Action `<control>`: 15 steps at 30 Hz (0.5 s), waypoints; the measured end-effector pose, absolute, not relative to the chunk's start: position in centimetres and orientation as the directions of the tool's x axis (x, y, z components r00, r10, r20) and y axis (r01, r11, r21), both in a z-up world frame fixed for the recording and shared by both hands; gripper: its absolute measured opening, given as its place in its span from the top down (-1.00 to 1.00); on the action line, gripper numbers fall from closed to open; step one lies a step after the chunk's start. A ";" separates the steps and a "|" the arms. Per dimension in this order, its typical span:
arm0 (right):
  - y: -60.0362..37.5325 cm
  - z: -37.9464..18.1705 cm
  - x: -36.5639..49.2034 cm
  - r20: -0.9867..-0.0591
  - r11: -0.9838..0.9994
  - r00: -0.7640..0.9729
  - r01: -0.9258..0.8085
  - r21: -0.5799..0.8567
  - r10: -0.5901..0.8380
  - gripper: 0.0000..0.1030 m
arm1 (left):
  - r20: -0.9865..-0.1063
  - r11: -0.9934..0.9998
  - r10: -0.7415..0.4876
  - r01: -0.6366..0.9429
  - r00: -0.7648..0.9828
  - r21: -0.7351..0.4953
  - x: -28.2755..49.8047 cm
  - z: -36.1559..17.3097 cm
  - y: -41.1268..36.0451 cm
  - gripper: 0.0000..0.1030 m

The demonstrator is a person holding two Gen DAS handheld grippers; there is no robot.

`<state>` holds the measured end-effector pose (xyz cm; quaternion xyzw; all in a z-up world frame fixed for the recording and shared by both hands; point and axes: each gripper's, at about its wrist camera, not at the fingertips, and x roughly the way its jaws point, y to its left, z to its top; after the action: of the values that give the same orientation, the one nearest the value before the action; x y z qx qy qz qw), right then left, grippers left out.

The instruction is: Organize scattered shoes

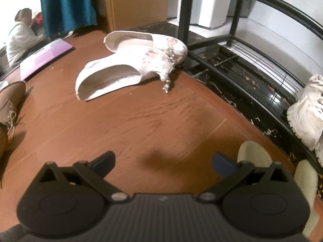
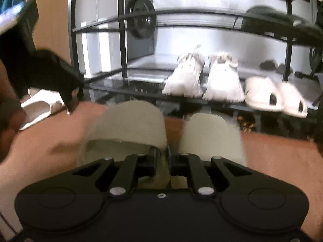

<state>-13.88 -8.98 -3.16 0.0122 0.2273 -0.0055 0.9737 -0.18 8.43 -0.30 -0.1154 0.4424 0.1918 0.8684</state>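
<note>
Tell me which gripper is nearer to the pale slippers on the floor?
Right. The right gripper is shut on the pale slippers; the left gripper hangs open beside them, over bare floor.

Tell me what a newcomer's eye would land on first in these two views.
In the left wrist view, the pair of white floral heels lying tumbled on the brown floor beside the black shoe rack. In the right wrist view, the right gripper, shut on the inner edges of two pale slippers, faces the rack's bottom shelf, where white sneakers and white slides stand in a row.
</note>
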 end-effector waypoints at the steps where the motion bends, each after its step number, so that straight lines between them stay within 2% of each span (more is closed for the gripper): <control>1: -9.0 -2.7 -14.3 -0.440 1.000 0.898 0.012 0.025 0.000 0.78 | -0.815 0.899 0.229 -0.438 0.532 -0.034 -0.2 -0.3 8.5 -0.99; 7: -9.8 -3.4 -15.1 -0.501 0.994 0.864 0.007 0.108 0.048 0.74 | -0.818 0.894 0.207 -0.444 0.537 -0.066 -0.8 0.4 9.0 -0.99; 13: -9.2 -5.0 -12.4 -0.507 0.976 0.859 0.044 0.212 0.071 0.74 | -0.808 0.895 0.213 -0.441 0.550 -0.064 -0.9 0.6 9.0 -0.99; 14: -9.0 -5.4 -11.9 -0.514 0.976 0.855 0.049 0.211 0.068 0.70 | -0.810 0.894 0.216 -0.443 0.546 -0.060 -0.8 0.5 9.0 -0.99; 15: -8.9 -5.8 -11.4 -0.546 0.978 0.835 0.046 0.202 0.073 0.56 | -0.816 0.894 0.219 -0.446 0.536 -0.052 -0.6 0.2 9.1 -0.99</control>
<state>-11.40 -8.88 -5.85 0.1041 0.2873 0.0072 0.9521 -0.60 9.05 0.17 -0.1280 0.4421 0.1917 0.8668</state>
